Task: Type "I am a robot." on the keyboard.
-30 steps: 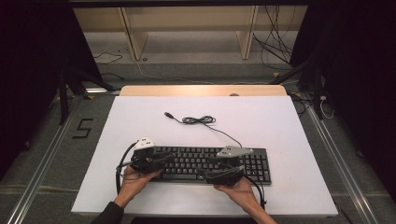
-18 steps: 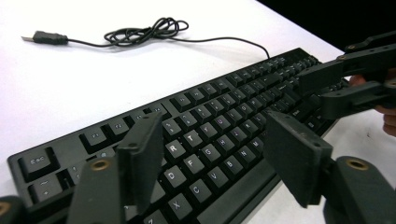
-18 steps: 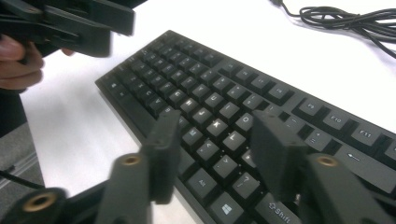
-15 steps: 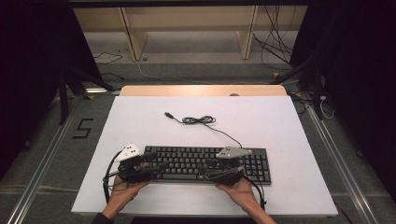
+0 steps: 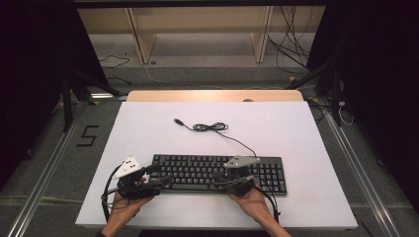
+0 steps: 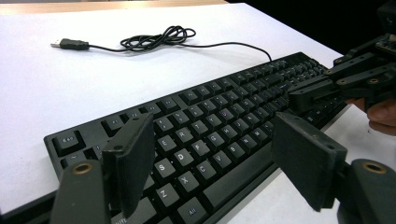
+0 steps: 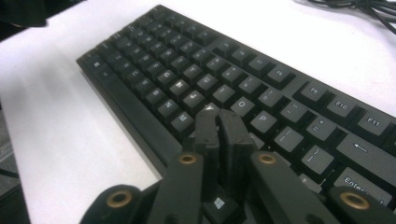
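L: my left gripper low at near edge, jaws just opened wide, nothing between | R: my right gripper low, jaws just closed together, empty
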